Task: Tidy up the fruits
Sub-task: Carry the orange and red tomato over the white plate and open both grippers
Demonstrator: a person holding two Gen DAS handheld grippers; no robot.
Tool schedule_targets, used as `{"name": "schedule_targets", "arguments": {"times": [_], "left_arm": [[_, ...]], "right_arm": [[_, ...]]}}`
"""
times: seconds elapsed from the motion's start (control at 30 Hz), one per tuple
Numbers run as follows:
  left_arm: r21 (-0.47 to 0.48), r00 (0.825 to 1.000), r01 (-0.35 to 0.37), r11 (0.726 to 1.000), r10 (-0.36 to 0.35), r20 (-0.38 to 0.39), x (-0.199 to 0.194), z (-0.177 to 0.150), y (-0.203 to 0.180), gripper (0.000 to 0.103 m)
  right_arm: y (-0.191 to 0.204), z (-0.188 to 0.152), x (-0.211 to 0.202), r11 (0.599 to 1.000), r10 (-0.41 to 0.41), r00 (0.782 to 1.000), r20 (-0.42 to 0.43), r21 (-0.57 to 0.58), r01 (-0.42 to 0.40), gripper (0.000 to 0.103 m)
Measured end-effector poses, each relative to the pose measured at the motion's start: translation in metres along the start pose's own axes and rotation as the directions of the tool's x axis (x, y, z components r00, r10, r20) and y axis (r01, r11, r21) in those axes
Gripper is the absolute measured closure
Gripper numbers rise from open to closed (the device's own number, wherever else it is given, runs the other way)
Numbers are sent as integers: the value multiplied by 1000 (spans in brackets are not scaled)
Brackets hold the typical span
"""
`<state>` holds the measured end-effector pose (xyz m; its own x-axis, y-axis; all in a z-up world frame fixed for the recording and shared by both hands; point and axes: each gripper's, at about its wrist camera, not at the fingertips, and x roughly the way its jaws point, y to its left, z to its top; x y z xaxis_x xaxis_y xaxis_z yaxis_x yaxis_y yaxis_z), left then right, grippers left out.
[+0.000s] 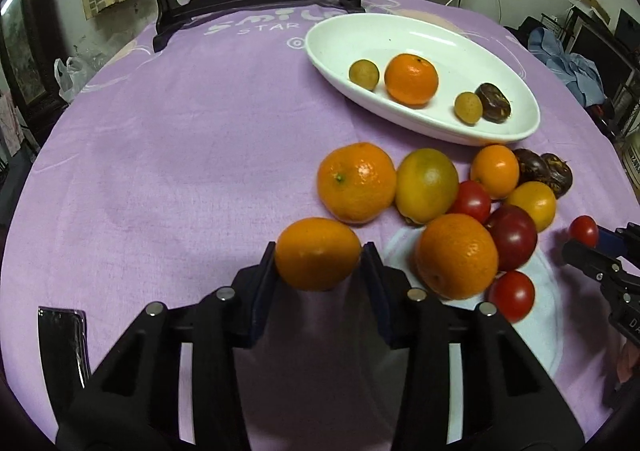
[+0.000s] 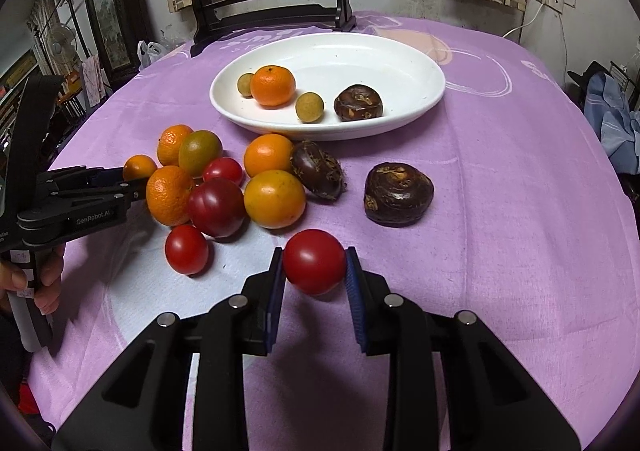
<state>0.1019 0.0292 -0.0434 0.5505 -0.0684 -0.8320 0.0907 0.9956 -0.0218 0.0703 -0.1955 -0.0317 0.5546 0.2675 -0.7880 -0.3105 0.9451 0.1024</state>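
Observation:
My left gripper (image 1: 319, 256) is shut on a small orange (image 1: 318, 253), both pads pressing its sides just above the purple cloth. In the right wrist view that gripper (image 2: 132, 175) comes in from the left beside the fruit pile. My right gripper (image 2: 315, 258) is shut on a red tomato (image 2: 314, 261); the left wrist view shows that tomato (image 1: 583, 230) at the right edge. Loose oranges (image 1: 356, 182), tomatoes (image 2: 186, 250) and dark water chestnuts (image 2: 398, 194) lie in a cluster. The white oval dish (image 2: 400, 51) behind them holds an orange (image 2: 273, 85), two longans and one chestnut.
A dark wooden stand (image 2: 272, 17) rises at the table's far edge. A shiny dark flat object (image 1: 62, 339) lies near the front left edge. A person's hand (image 2: 44, 283) grips the left tool's handle. Clothes are heaped at the far right (image 1: 576, 71).

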Motion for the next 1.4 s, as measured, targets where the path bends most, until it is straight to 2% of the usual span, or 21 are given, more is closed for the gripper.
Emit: {"name": "schedule_targets", "arguments": {"times": [0.07,0.2,0.33,0.47,0.53,0.63,0.83,1.13,1.17,1.2,1.23,1.3,1.4], "left_arm": [[1,1000,18,1000,-18,-5,-6,-1,-2,60],[18,998,52,999,-52,43,-33,3,-10,60],[41,987,105,994,-109,118,-64,24,-24,60],[52,980,126,991,-132,150,-70,52,-38,60],[47,977,141,989,-147,156,-63,70,-43,60],[31,979,108,994,-111,171,-42,97,-50,60],[-7,990,65,998,-63,124,7,139,-52,60],[-41,997,37,998,-35,63,58,163,-48,59],[-47,998,31,998,-29,51,62,164,-48,58],[-56,998,33,998,-31,46,65,165,-48,54],[-69,998,42,997,-38,52,64,165,-47,42],[-78,996,34,996,-28,81,59,164,-46,29],[-48,994,39,998,-34,102,47,161,-49,29]], "right_arm": [[0,0,-4,1000,3,1000,7,-2,-3,73],[-2,4,-20,1000,3,999,35,-13,-2,73],[-4,20,-42,999,-5,995,102,-41,9,73],[-6,46,-53,995,-31,985,169,-85,46,73],[-8,60,-46,993,-41,983,181,-98,59,73],[-14,81,-24,992,-65,982,177,-96,83,73],[-26,112,29,989,-86,988,130,-106,100,73],[-29,138,86,984,-102,993,59,-143,109,73],[-28,139,89,983,-102,993,52,-147,109,70],[-27,140,92,982,-105,993,49,-155,112,68],[-26,141,94,980,-114,992,50,-161,120,67],[-26,139,94,981,-112,993,44,-153,118,67],[-31,135,85,987,-94,995,46,-126,99,67]]}}
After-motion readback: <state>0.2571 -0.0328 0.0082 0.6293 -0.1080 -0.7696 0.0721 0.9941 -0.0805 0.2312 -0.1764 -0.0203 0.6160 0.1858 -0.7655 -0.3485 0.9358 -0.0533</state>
